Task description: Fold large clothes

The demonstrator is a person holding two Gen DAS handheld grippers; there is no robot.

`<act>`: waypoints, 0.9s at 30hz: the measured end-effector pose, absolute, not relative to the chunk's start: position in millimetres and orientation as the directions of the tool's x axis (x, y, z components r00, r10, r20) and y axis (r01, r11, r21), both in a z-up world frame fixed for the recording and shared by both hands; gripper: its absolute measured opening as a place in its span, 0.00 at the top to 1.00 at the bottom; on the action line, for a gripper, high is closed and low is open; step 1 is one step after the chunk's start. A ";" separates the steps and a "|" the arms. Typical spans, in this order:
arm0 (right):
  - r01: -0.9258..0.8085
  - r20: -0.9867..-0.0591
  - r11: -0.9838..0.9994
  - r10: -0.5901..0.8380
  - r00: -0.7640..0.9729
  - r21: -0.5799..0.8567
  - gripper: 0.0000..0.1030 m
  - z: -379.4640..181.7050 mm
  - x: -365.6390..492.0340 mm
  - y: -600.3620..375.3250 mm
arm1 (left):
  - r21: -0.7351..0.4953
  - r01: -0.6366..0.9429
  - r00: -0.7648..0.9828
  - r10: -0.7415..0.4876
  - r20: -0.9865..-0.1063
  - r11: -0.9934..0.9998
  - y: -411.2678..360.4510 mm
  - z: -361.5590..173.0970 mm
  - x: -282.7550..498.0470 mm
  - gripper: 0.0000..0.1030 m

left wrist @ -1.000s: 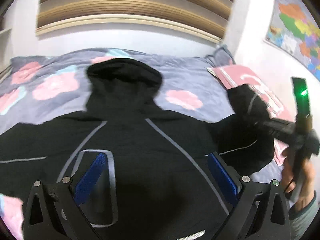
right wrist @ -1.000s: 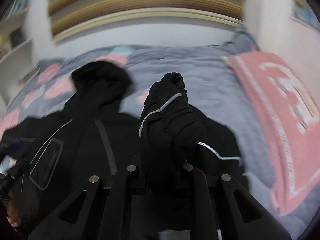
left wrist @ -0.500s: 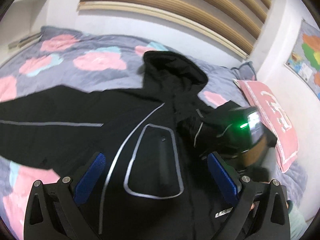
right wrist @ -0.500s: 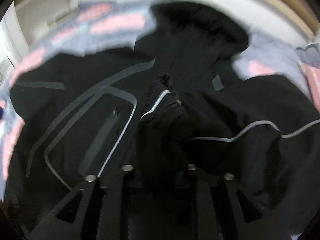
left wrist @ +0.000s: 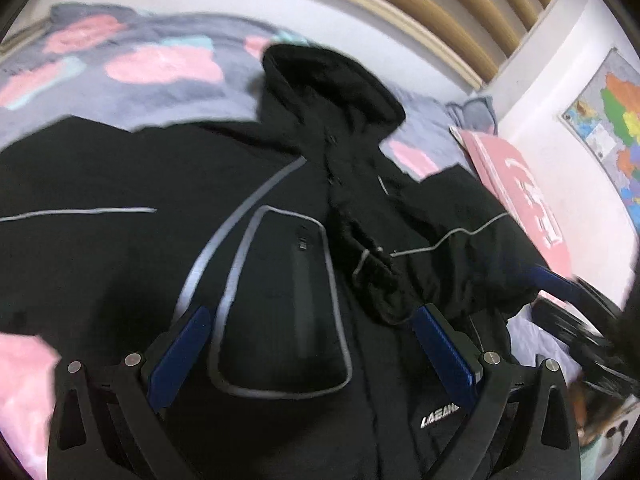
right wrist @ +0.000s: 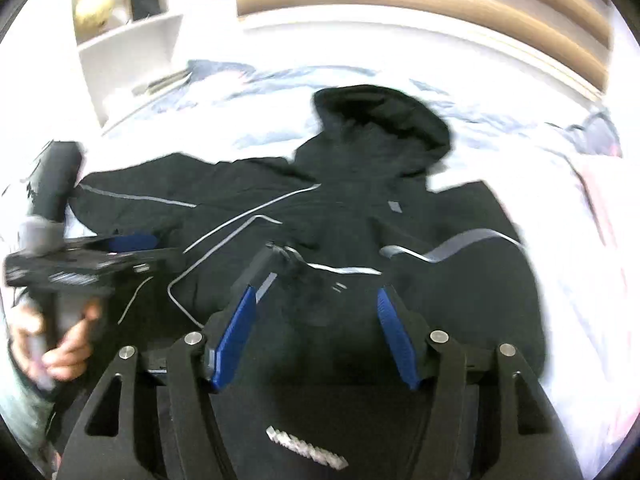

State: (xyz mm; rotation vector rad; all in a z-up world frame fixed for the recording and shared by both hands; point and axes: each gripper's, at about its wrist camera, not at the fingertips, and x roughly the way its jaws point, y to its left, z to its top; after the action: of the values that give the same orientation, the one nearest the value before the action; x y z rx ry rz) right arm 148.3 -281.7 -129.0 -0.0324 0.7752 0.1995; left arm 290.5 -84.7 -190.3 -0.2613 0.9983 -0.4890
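A black hooded jacket (left wrist: 280, 264) with grey reflective piping lies face up on the bed, hood (left wrist: 332, 80) toward the headboard. Its right sleeve (left wrist: 424, 256) lies folded across the chest; the left sleeve (left wrist: 80, 184) stretches out flat. My left gripper (left wrist: 316, 344) is open and empty, just above the chest pocket. My right gripper (right wrist: 316, 328) is open and empty, over the folded sleeve cuff (right wrist: 296, 264); the jacket (right wrist: 360, 216) fills that view. The right gripper shows at the left wrist view's right edge (left wrist: 560, 292), and the left gripper shows at the right wrist view's left (right wrist: 100, 256).
The bed has a grey quilt with pink flowers (left wrist: 160, 64). A pink pillow (left wrist: 520, 196) lies at the right, by the wall with a map (left wrist: 608, 120). A slatted headboard (left wrist: 400, 4) is behind. White shelves (right wrist: 128, 36) stand at the far left.
My right gripper carried the right sleeve across the jacket's chest, then opened and let it go. The sleeve now lies on the chest. My left gripper stayed open over the front.
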 end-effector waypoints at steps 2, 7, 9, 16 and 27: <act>-0.142 -0.692 0.989 0.128 0.711 0.037 0.37 -128.9 135.4 -301.2 | -0.451 0.281 0.413 -0.531 -0.740 0.847 -106.7 -200.9 301.6 0.01; -0.056 -0.695 0.998 0.053 0.717 0.019 0.37 -132.8 121.5 -333.7 | -0.410 0.263 0.375 -0.484 -0.790 0.873 -160.6 -230.4 328.3 0.02; -0.019 -0.707 1.000 0.012 0.707 -0.002 0.37 -136.9 121.6 -347.1 | -0.365 0.265 0.381 -0.444 -0.811 0.893 -177.7 -238.9 337.4 0.29; 0.102 -0.720 0.994 -0.049 0.693 0.031 0.36 -142.9 147.2 -382.1 | -0.306 0.313 0.477 -0.428 -0.768 0.899 -158.7 -203.2 338.7 0.75; 0.088 -0.871 0.992 0.038 0.489 0.092 0.34 -246.4 236.7 -331.2 | -0.315 0.011 0.478 -0.281 -0.832 0.949 26.5 -237.3 353.7 0.75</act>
State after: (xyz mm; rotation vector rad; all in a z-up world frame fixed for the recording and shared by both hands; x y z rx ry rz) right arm 236.7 -331.2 -246.4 0.1301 1.0602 -0.0305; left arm 353.7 26.5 -237.3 -0.2827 1.0614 -0.1816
